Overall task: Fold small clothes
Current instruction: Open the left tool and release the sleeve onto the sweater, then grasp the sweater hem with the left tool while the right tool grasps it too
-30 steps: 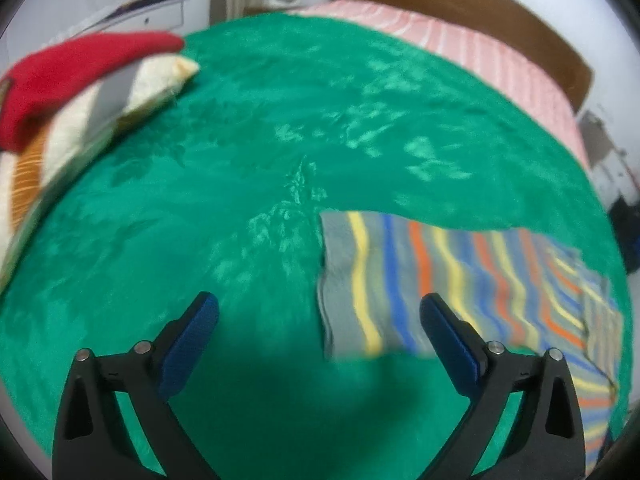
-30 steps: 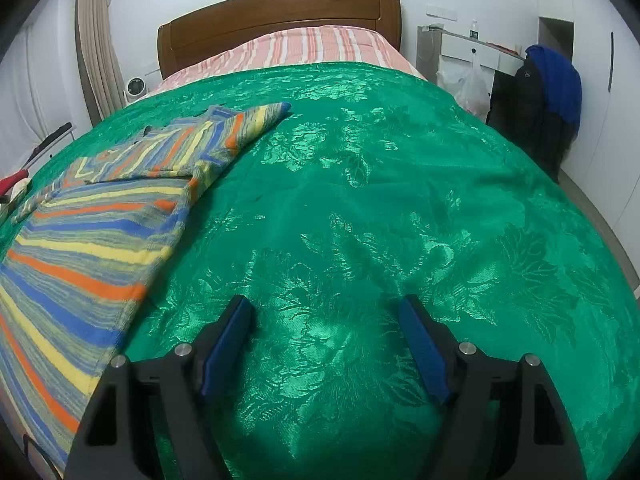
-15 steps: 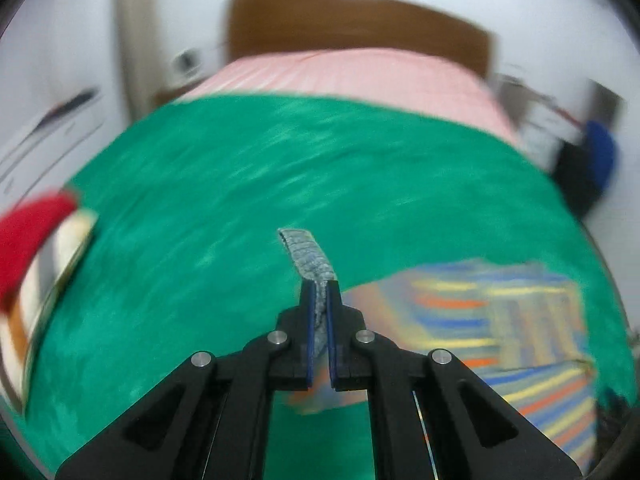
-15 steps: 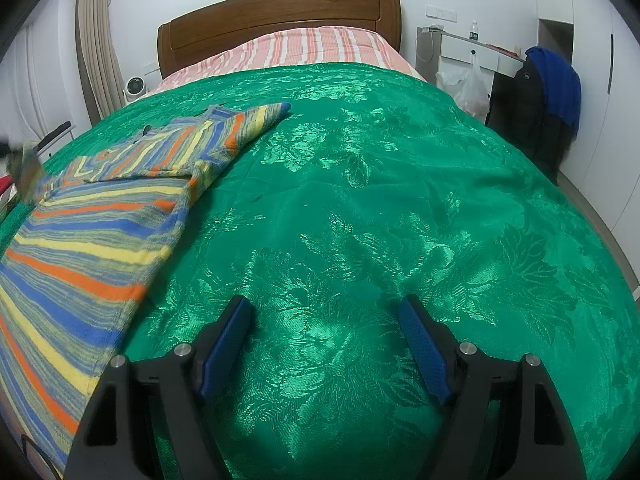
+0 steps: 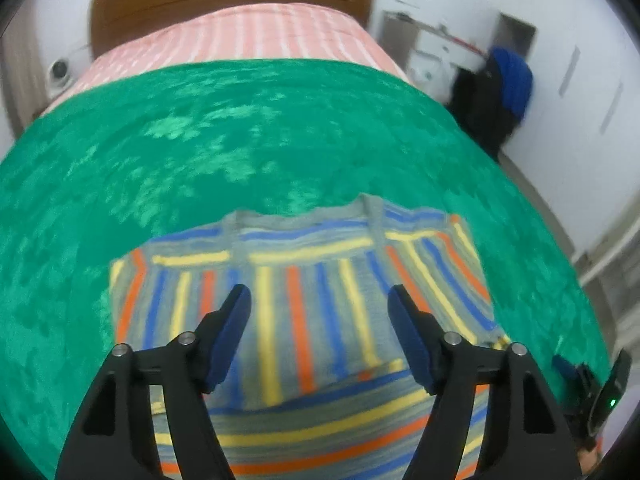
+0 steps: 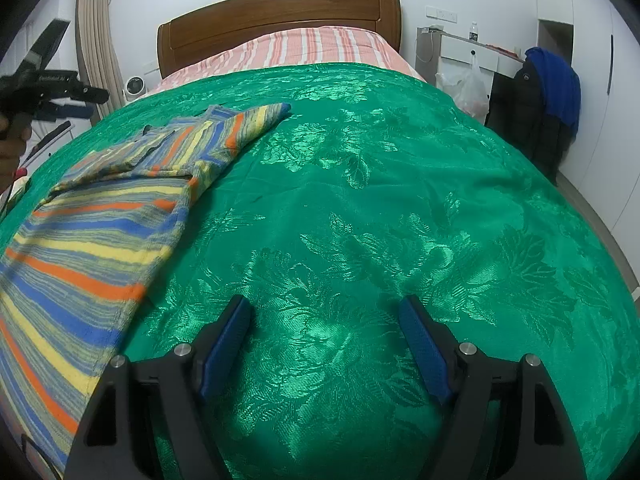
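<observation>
On a bed spread with a green patterned coverlet (image 6: 400,208), below a wooden headboard (image 6: 276,12), a striped knit garment (image 5: 304,320) lies partly folded, well to the left of the bed's middle. One sleeve (image 6: 240,128) is already turned in across the body, so the striped bands cross at right angles; the lower body lies flat and unfolded, running toward the near edge. The left gripper (image 5: 318,324) hangs over the garment with its jaws opening and nothing between them, the cloth lying free below. The right gripper (image 6: 324,340) waits beside the garment over bare coverlet, jaws spread wide and empty. By the look of it, the job is at an early-to-middle stage: sleeves in, with the body's lengthwise folds and final tidying likely remaining.
</observation>
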Demonstrator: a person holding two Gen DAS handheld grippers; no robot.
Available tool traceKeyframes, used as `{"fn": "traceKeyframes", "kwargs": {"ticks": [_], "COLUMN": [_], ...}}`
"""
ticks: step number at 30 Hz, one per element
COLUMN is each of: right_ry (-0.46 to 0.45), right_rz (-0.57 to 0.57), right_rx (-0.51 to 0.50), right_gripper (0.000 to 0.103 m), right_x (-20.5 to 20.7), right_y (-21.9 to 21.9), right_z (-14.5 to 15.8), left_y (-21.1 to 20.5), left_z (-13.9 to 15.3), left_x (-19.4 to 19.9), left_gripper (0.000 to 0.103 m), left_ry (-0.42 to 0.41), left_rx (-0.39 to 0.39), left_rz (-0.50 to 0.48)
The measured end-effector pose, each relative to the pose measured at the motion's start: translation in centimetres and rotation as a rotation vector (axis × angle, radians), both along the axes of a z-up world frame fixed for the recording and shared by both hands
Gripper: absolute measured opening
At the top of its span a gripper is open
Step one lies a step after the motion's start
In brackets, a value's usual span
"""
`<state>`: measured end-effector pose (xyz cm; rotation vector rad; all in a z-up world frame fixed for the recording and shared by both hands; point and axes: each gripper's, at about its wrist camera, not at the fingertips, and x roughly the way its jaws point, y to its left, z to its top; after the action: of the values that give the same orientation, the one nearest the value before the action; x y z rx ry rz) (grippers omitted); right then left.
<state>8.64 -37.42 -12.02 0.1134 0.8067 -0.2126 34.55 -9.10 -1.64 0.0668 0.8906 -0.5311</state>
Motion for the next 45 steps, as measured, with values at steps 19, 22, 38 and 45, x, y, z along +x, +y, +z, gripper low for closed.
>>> {"fn": "traceKeyframes", "kwargs": {"ticks": [19,22,38,45], "right_ry": [-0.002,-0.002,-0.005,-0.007], "right_rz": [0.000,-0.001,-0.021,-0.021], "right_rx": [0.002,-0.001,-0.025,-0.022], "right_gripper": [0.076,0.076,0.079,0.079], "right_x": [-0.1,0.0,-0.7,-0.8], "right_y": [-0.1,-0.2,0.2,0.2], "right_z": [0.1,0.0,0.2,0.2], "left_y": [20.5,22.2,24.8,24.6], "left_z": [-7.0,-7.2,-11.3,-11.6], "left_x": [-6.7,-10.2,-15.2,-15.4], "left_gripper": [0.095,0.097,0.103,0.103], "left_ry": [0.055,0.014,-0.050,-0.068], "left_rx": [0.163,0.188,0.131,0.147], "left_rz": [0.363,0.381,0.428,0.433]}}
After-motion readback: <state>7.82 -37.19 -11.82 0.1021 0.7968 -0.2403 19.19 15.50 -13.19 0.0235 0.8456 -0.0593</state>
